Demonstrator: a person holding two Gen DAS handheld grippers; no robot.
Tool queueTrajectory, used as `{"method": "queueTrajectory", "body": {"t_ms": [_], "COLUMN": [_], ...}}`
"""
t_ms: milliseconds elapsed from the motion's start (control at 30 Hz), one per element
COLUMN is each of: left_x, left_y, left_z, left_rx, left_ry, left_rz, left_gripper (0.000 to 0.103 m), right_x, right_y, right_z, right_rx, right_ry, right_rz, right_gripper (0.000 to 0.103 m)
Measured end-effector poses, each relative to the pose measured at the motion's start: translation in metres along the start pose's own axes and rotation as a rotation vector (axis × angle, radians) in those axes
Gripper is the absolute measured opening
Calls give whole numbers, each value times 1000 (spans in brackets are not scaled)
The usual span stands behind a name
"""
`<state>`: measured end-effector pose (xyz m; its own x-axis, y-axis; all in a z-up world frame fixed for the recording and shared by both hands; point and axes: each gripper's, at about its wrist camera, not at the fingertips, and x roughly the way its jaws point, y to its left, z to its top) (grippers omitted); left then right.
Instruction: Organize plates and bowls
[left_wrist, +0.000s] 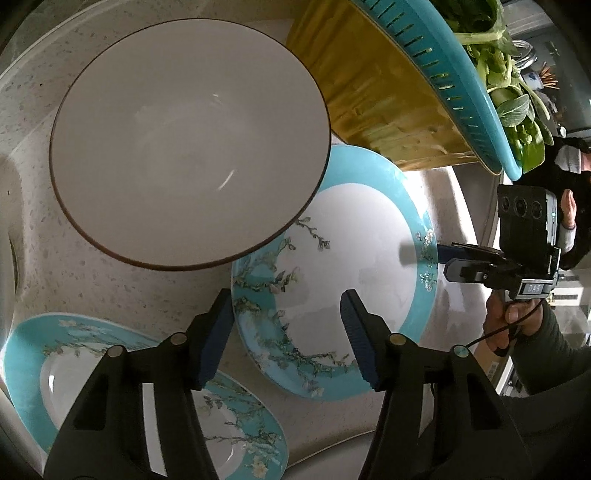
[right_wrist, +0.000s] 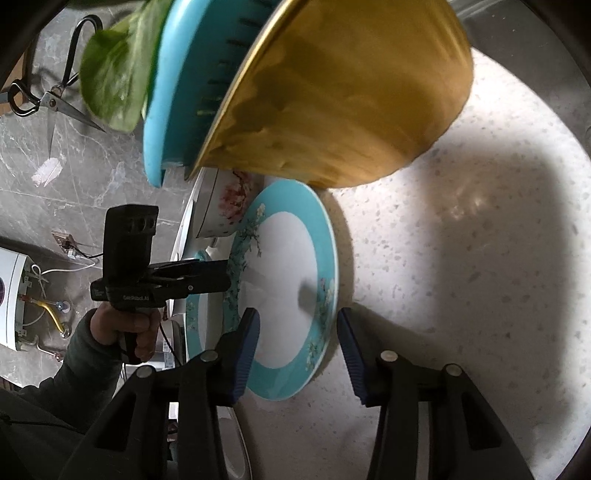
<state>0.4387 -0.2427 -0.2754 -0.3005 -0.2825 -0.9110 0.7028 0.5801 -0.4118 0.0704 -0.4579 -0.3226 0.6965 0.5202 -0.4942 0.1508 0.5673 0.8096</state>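
The turquoise-rimmed plate (left_wrist: 354, 266) with a blossom-branch pattern lies in a speckled stone sink (left_wrist: 122, 288), tilted, its upper edge tucked under the large white bowl (left_wrist: 188, 140). That bowl, brown-edged, sits at the plate's ten o'clock and overlaps its rim. A second plate (left_wrist: 55, 354) of the same pattern rests at the first plate's seven o'clock, apart from it.

The left tool (left_wrist: 286, 339) hangs over the first plate's near edge, blue pads (left_wrist: 218, 339) spread to either side of the rim; contact cannot be confirmed. The right tool (right_wrist: 297, 352) straddles the opposite edge of the same plate, pads parted on either side of the rim; whether they press on it cannot be told. A person's hand (left_wrist: 511, 321) grips that tool's handle.

At the plate's one o'clock stands a golden basin (left_wrist: 388, 96) with a turquoise colander (left_wrist: 461, 85) of leafy greens (left_wrist: 517, 107) nested in it. In the right wrist view a pink-flowered bowl (right_wrist: 229, 206) sits just beyond the plate, and scissors (right_wrist: 55, 99) lie on the grey table (right_wrist: 96, 184) at ten o'clock.
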Motion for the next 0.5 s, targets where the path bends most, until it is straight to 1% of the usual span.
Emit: {"method": "queueTrajectory", "body": {"t_ms": [133, 200, 267, 400, 433, 467, 500], "left_x": [1, 1, 1, 0, 0, 1, 2], "left_y": [3, 6, 8, 9, 10, 9, 8], "left_z": [2, 2, 1, 0, -1, -2, -2], "left_rx": [27, 37, 51, 66, 66, 65, 67], "left_ry": [27, 40, 54, 68, 69, 68, 70], "left_rz": [15, 30, 42, 45, 45, 48, 55], "left_gripper": [42, 30, 27, 27, 26, 26, 25], "right_x": [3, 3, 2, 2, 2, 2, 2], "right_y": [4, 3, 3, 3, 3, 4, 5], "right_z": [1, 2, 2, 6, 7, 8, 8], "right_rx": [-9, -3, -1, 10, 9, 2, -6], "right_ry": [15, 19, 23, 34, 37, 42, 49], "right_rz": [-10, -13, -25, -35, -44, -70, -95], "right_gripper": [48, 46, 43, 42, 38, 31, 26]}}
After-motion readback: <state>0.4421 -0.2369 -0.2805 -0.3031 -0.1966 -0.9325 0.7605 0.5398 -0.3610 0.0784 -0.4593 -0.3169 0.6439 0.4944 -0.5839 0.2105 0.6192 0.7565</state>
